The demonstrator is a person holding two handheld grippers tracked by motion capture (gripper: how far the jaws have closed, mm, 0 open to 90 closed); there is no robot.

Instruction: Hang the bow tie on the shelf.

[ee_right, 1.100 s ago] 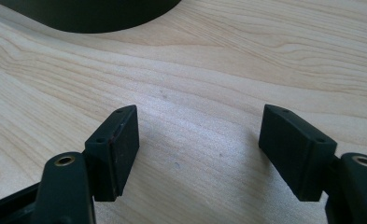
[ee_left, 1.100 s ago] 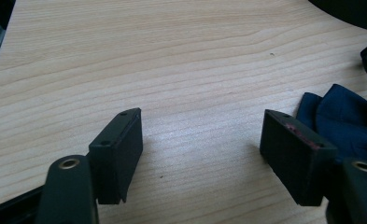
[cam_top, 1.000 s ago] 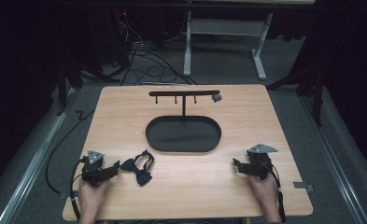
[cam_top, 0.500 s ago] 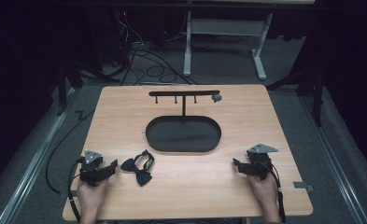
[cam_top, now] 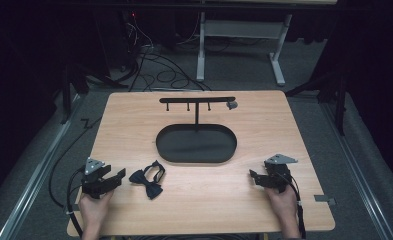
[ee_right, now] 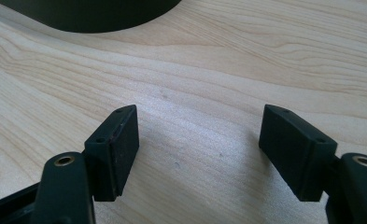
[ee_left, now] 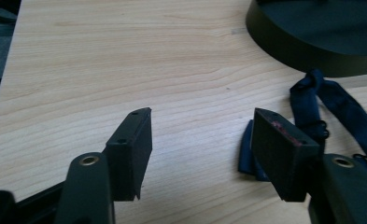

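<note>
Looking from above, one bow tie (cam_top: pixel 147 180) lies on the table (cam_top: pixel 264 125) at 3 o'clock of the left gripper (cam_top: pixel 118 174); one stand (cam_top: pixel 196 102) rises at 12. Left gripper view: jaws wide, should close over the knot, I think. Right gripper view: right gripper (ee_right: pixel 197 149) wide, empty.

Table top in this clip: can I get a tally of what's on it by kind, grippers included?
Bow tie, dark blue: 1
Stand with oval tray base and hook bar, black: 1
Handheld grippers, both open: 2, left gripper and right gripper
Total: 4
</note>
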